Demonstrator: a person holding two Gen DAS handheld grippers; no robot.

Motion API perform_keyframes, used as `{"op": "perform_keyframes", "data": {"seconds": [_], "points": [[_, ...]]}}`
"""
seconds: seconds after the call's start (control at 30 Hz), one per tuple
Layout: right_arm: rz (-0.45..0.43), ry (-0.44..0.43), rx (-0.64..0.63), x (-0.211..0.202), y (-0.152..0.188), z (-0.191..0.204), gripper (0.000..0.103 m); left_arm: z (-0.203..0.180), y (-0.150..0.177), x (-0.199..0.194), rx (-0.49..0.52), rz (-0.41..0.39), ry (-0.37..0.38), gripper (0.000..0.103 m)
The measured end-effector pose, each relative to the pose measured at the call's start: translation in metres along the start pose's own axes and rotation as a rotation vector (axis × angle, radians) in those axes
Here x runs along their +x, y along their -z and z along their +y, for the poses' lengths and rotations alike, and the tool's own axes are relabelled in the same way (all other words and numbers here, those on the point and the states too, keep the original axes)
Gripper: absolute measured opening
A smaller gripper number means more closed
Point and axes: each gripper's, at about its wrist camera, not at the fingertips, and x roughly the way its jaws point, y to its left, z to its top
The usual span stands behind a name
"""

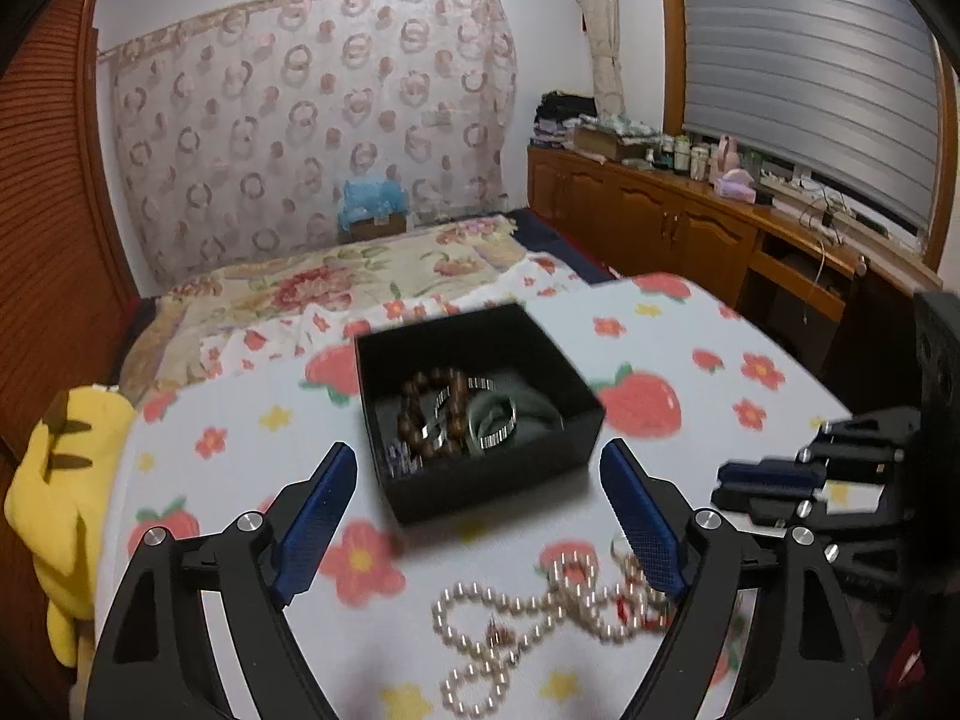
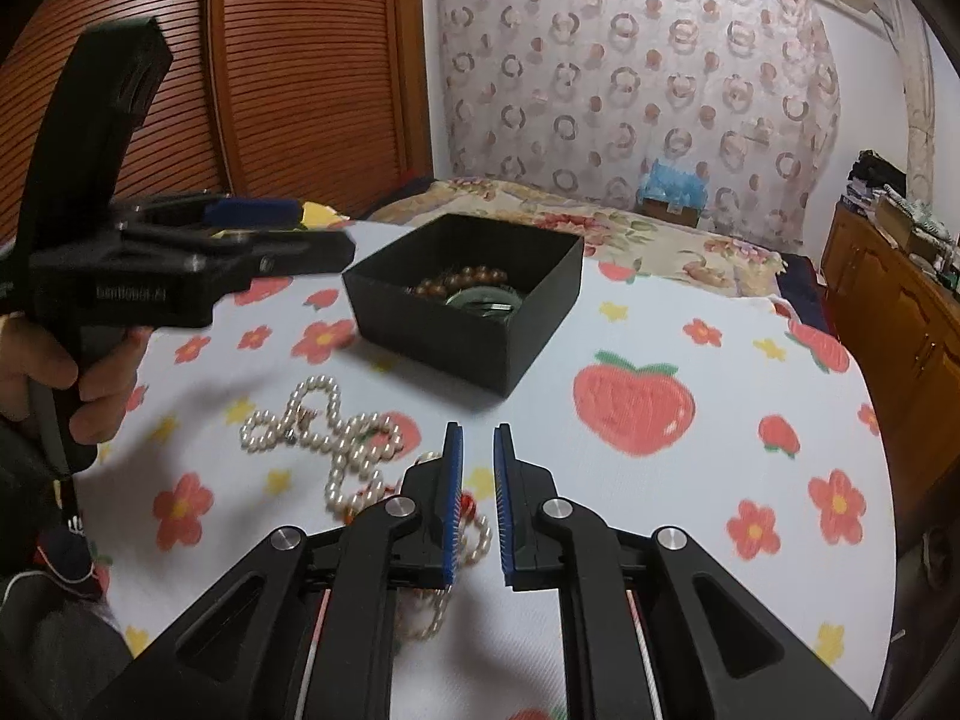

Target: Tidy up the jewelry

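A black open box (image 1: 498, 480) (image 2: 444, 336) stands on the strawberry-print cloth (image 1: 660, 336). Inside it lie a brown bead bracelet (image 1: 432, 396) (image 2: 462, 279) and silver bangles (image 1: 501, 426). A pearl necklace (image 1: 510, 618) (image 2: 336, 432) lies coiled on the cloth in front of the box. My left gripper (image 1: 478, 450) (image 2: 324, 228) is open wide just short of the box, above the pearls, holding nothing. My right gripper (image 2: 478, 429) (image 1: 762, 480) hovers to the right of the pearls, jaws almost together with nothing between them. Part of the necklace is hidden under its left finger.
A person's hand (image 2: 90, 384) holds the left gripper's handle. A yellow plush toy (image 1: 54, 480) sits at the cloth's left edge. Behind the box are a floral bed cover (image 1: 336, 288), a wooden cabinet (image 1: 690, 222) on the right and a slatted wooden door (image 2: 270, 60).
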Motion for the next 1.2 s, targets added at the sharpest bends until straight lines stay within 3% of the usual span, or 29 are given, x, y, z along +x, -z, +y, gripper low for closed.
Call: {"op": "perform_keyframes", "data": {"seconds": [0.1,0.2,0.83,1.03,1.13,1.2], "points": [[0.02,-0.014,-0.002,-0.001,0.009,0.004,0.014,-0.003,0.017,-0.001,0.0,0.029,0.007,0.08],[0.042,-0.019,-0.013,-0.001,0.019,0.009,0.023,-0.004,0.028,-0.003,-0.009,0.044,0.011,0.08],[0.157,-0.073,0.054,0.01,0.029,0.006,0.028,0.009,0.055,-0.005,-0.065,0.097,0.02,0.08],[0.167,-0.081,0.048,0.013,0.029,0.009,0.028,0.013,0.055,-0.005,-0.072,0.099,0.019,0.08],[0.172,-0.087,0.04,0.011,0.028,0.009,0.017,0.013,0.055,-0.005,-0.071,0.1,0.019,0.08],[0.169,-0.087,0.034,0.011,0.028,0.01,0.014,0.013,0.056,-0.005,-0.072,0.1,0.019,0.08]]}}
